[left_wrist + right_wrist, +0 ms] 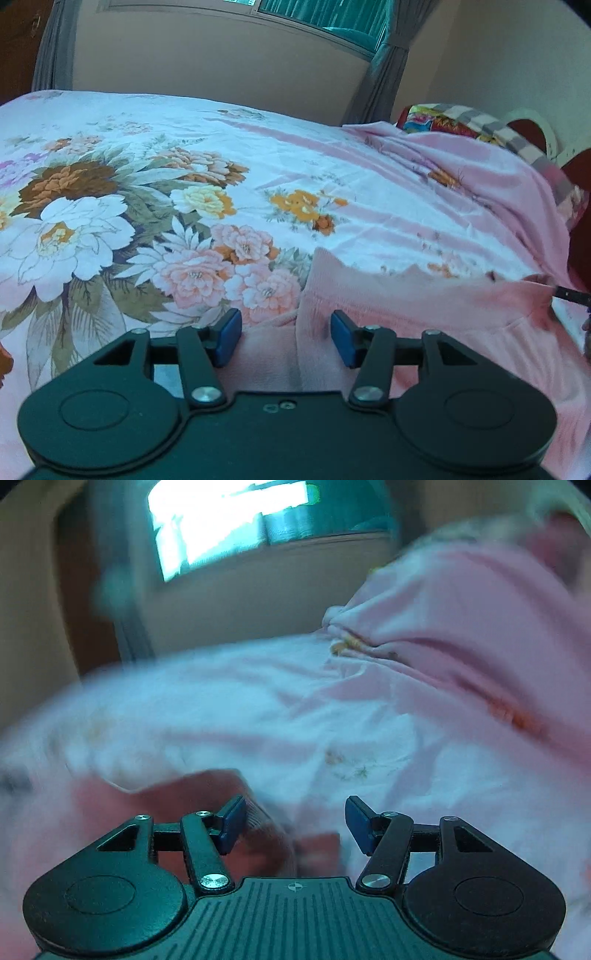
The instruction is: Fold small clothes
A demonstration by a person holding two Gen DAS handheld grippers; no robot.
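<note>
The soft, floppy pink knit garment (424, 317) looks light, so both the left gripper (286, 338) and right gripper (295, 823), jaws open and empty, should pinch its edge.

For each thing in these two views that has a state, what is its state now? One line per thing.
left gripper: open, jaws apart over the garment's edge.
right gripper: open, nothing pressed between the pads.
pink garment: lying on the bed, not yet folded small.
floral bedsheet: spread out, wrinkled on the right.
curtain: drawn aside.
</note>
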